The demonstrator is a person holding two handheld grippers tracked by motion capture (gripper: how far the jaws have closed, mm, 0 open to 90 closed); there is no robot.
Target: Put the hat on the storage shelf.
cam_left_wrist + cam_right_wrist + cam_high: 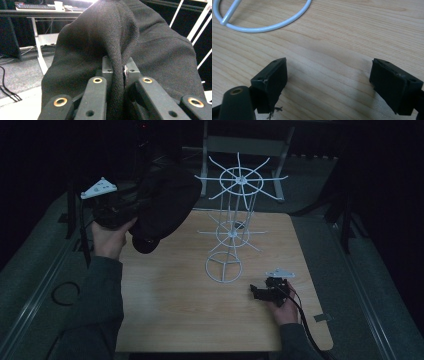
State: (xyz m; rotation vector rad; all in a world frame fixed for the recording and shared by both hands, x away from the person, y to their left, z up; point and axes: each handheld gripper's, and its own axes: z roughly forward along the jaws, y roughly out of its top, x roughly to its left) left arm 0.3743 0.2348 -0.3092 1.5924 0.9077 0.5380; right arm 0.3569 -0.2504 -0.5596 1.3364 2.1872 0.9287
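Up at the left, the left gripper (131,215) has its jaws pinched tight on a fold of a black knitted hat (162,205), which hangs lifted off the wooden table (170,305) beside the white wire rack (232,227). Meanwhile the right gripper (328,82) rests low over the table near the rack's ring base, jaws spread wide with nothing between them.
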